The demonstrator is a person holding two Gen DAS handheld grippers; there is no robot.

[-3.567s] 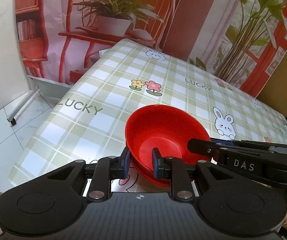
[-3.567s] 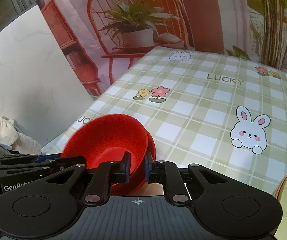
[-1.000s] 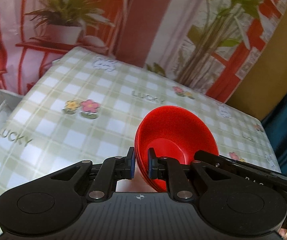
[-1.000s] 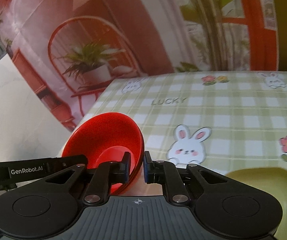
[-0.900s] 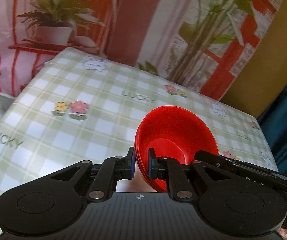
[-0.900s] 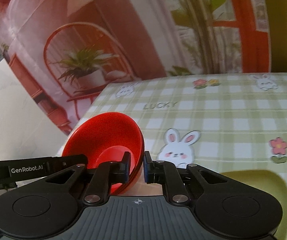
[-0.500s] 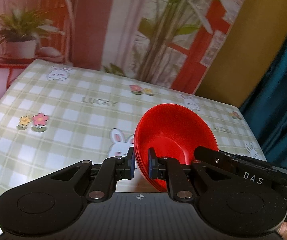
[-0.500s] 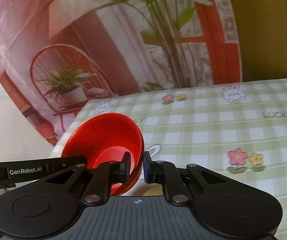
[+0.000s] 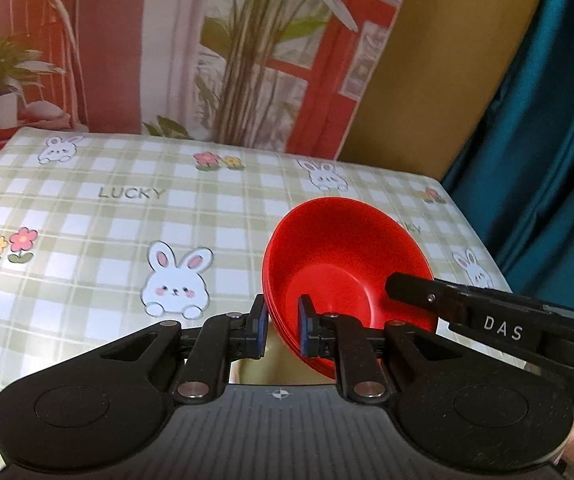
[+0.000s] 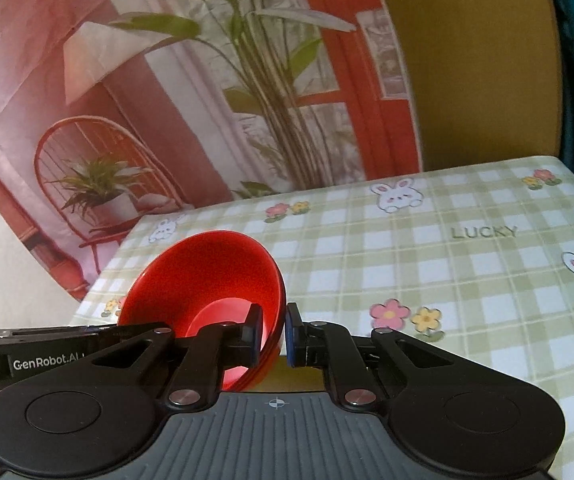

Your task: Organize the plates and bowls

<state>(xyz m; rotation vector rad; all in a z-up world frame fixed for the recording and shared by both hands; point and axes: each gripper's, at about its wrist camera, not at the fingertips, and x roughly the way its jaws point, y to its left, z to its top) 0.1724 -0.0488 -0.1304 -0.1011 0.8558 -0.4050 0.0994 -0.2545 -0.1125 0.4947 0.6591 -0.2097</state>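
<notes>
A stack of nested red bowls (image 9: 339, 264) hangs tilted above the checked tablecloth (image 9: 127, 220). My left gripper (image 9: 283, 328) is shut on the near rim, one pad inside and one outside, and its jaws are just starting to open. A finger of my right gripper (image 9: 427, 296) reaches in over the right rim. In the right wrist view the same red bowls (image 10: 207, 276) sit at the left, and my right gripper (image 10: 273, 332) is shut on their right rim. A yellow-green plate (image 10: 291, 380) shows just under the fingers, mostly hidden.
The tablecloth (image 10: 447, 280) with rabbits and flowers stretches ahead and to the right. A printed backdrop (image 9: 247, 60) with plants and a chair stands behind the table's far edge. A teal curtain (image 9: 547, 120) hangs past the right edge.
Both grippers have carried the red bowls rightward across the table. The yellow-green plate has slid from the lower right to beneath the right gripper's fingers. The left pads stand slightly wider.
</notes>
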